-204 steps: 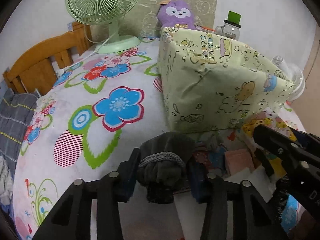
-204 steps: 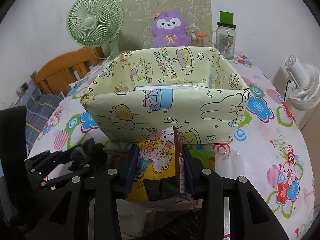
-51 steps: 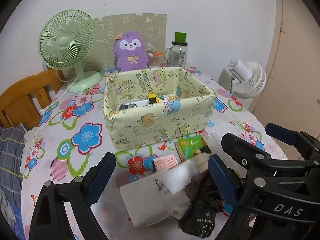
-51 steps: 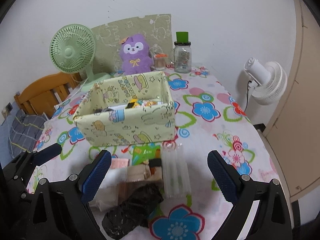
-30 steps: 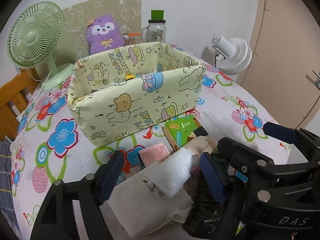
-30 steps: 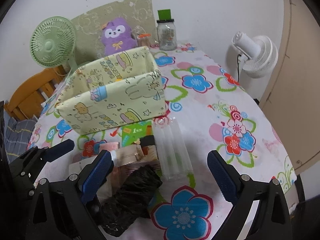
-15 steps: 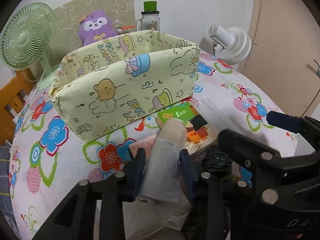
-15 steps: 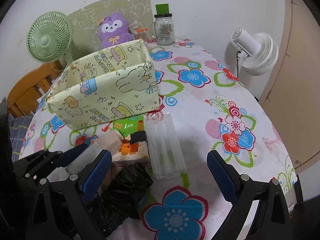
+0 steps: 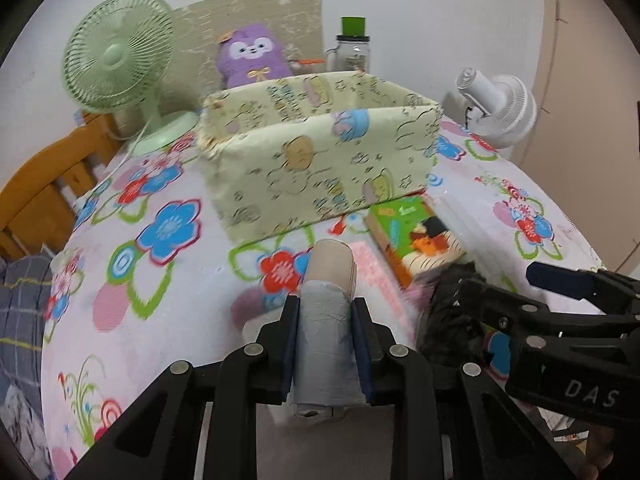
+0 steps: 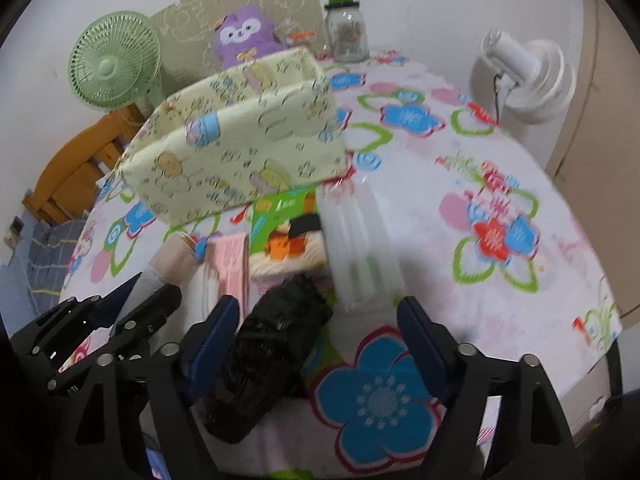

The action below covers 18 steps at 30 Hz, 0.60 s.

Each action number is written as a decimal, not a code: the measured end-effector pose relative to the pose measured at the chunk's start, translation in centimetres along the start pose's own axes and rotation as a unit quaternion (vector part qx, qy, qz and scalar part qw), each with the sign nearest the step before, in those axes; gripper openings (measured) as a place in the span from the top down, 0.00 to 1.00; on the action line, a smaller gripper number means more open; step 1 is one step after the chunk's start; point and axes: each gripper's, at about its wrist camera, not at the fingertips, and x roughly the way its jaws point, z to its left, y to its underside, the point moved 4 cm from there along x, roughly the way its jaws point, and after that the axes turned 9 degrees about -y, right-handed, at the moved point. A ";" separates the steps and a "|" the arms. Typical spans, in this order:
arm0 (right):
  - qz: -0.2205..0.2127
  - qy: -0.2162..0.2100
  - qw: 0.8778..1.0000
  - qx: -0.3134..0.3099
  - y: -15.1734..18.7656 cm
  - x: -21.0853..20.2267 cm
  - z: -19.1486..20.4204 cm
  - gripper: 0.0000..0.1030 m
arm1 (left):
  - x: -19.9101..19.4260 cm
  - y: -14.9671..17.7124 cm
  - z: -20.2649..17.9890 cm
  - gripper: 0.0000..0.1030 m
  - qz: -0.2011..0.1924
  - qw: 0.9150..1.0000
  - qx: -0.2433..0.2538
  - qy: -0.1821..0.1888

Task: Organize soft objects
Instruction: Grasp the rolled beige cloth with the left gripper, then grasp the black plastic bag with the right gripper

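Left wrist view shows the left tool (image 9: 326, 344) squeezed tight on a rolled grey and tan soft roll (image 9: 326, 332), which points away from the tool toward the yellow box (image 9: 316, 156). The box sits toward the far edge of the worktop (image 9: 168, 320), straight ahead of the roll, so I think the roll must go up and forward over the near wall. In the right wrist view the right tool (image 10: 316, 340) is closing, with a crinkly black bundle (image 10: 268, 356) between its sides but not pinched yet. The bundle lies near the front edge of the worktop, its long side pointing ahead and a bit right, toward a clear plastic pack (image 10: 360, 248).
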 end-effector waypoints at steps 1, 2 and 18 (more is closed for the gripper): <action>0.010 -0.002 1.000 -0.003 0.4 0.3 0.2 0.24 | 0.0 0.2 0.1 0.76 0.001 1.000 -0.002 -0.003; 0.016 -0.004 1.000 -0.007 0.7 0.6 0.4 0.26 | -0.2 0.5 0.2 0.76 0.002 1.000 -0.005 -0.006; 0.026 -0.032 0.999 -0.022 1.1 2.8 2.2 0.61 | 0.8 1.3 0.8 0.76 0.009 1.000 -0.023 -0.011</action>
